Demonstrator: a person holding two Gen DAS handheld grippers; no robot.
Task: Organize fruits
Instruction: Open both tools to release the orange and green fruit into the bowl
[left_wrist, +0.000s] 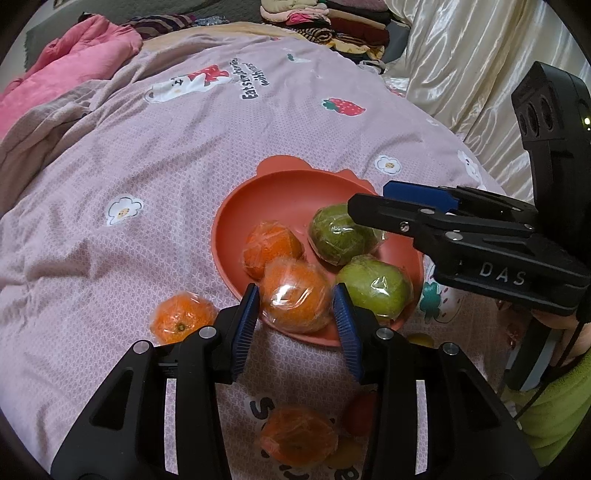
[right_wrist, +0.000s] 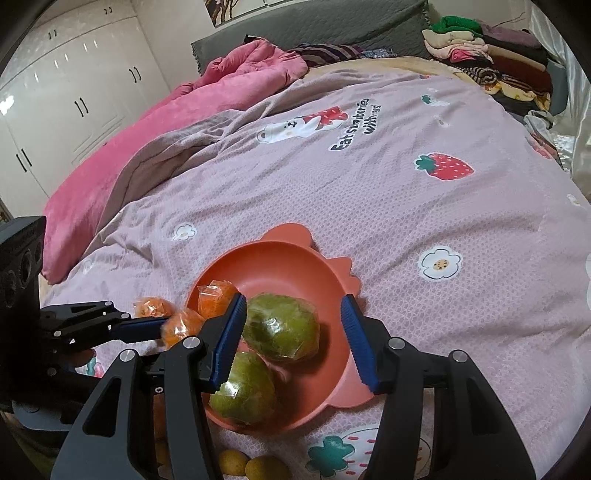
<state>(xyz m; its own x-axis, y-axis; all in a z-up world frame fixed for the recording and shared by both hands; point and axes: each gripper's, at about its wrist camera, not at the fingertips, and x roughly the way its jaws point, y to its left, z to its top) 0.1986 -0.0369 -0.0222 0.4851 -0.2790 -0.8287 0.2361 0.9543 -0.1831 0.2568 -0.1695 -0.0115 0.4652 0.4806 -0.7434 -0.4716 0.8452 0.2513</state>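
A red bowl (left_wrist: 280, 192) sits on the bed and holds two wrapped green fruits (left_wrist: 341, 236) (left_wrist: 373, 288) and a wrapped orange (left_wrist: 271, 247). My left gripper (left_wrist: 295, 314) is open, its jaws either side of another wrapped orange (left_wrist: 295, 299) at the bowl's near rim. My right gripper (right_wrist: 293, 343) is open above the bowl (right_wrist: 280, 266), over the far green fruit (right_wrist: 282, 325), with the near green fruit (right_wrist: 243, 391) below its left finger. Two more oranges lie on the bedspread (left_wrist: 181, 317) (left_wrist: 299, 439).
The pink printed bedspread (left_wrist: 184, 166) covers the bed. A pink quilt (right_wrist: 147, 140) lies at the far left, folded clothes (right_wrist: 491, 55) at the far right. Small yellow fruits (right_wrist: 251, 465) lie near the bowl's front edge. White wardrobes (right_wrist: 66, 103) stand left.
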